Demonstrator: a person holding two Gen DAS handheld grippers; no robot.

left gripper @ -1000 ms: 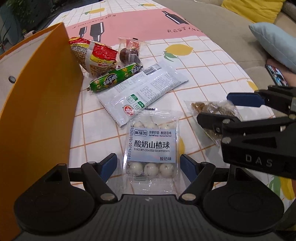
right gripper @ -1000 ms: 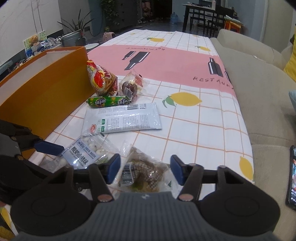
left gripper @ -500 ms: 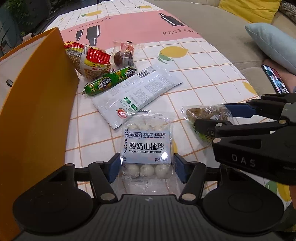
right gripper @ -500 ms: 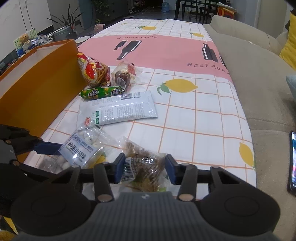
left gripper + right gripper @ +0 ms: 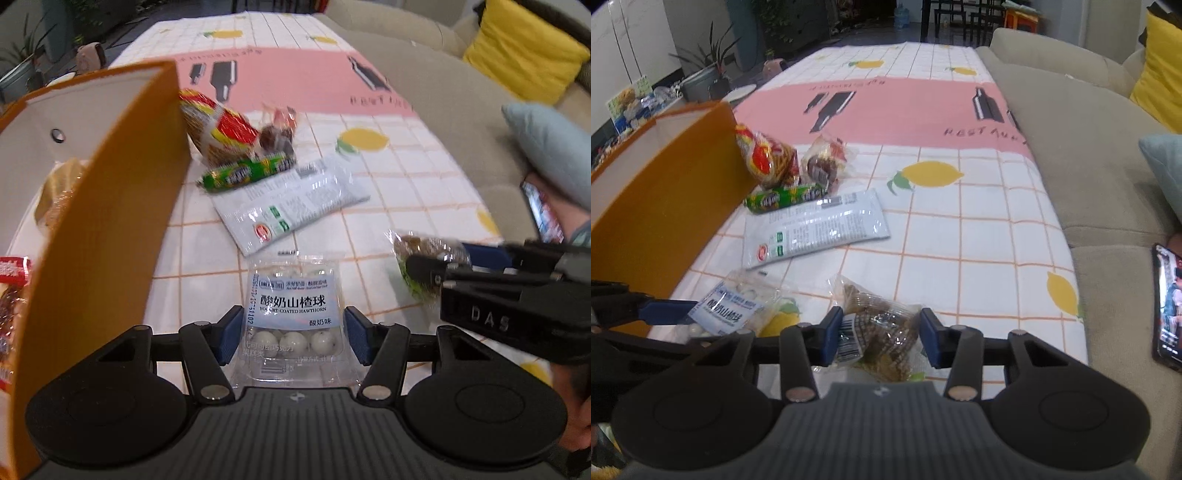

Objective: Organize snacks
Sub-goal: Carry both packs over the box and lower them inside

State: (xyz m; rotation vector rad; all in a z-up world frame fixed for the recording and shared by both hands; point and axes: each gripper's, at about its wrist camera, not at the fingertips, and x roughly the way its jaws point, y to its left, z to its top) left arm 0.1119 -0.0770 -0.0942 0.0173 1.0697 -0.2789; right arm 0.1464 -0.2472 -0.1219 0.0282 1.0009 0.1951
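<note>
The orange box [image 5: 110, 236] stands at the far left with its open top facing upward, so snacks can be dropped in from above; some wrapped items already lie inside it. Just right of its wall, the left gripper [image 5: 291, 334] is clamped on the yogurt-hawthorn pack [image 5: 293, 314], its blue pads pressing both side edges of the pack. The pack appears raised off the surface [image 5: 406, 177], which suits a lift over the box wall. Farther along the surface, loose snacks lie in a cluster near the box: a red noodle bag [image 5: 768, 158], a green sausage [image 5: 783, 195], a dark wrapped sweet [image 5: 823, 162] and a flat white pouch [image 5: 816, 229]. These are grouped within reach of both grippers. To the right, the right gripper [image 5: 877, 338] is closed on the brown snack bag [image 5: 882, 328], with a pad against each side of the bag. Both packs are held by their narrow sides, which likely keeps the contents uncrushed. A phone [image 5: 1167, 306] lies on the sofa at far right.
</note>
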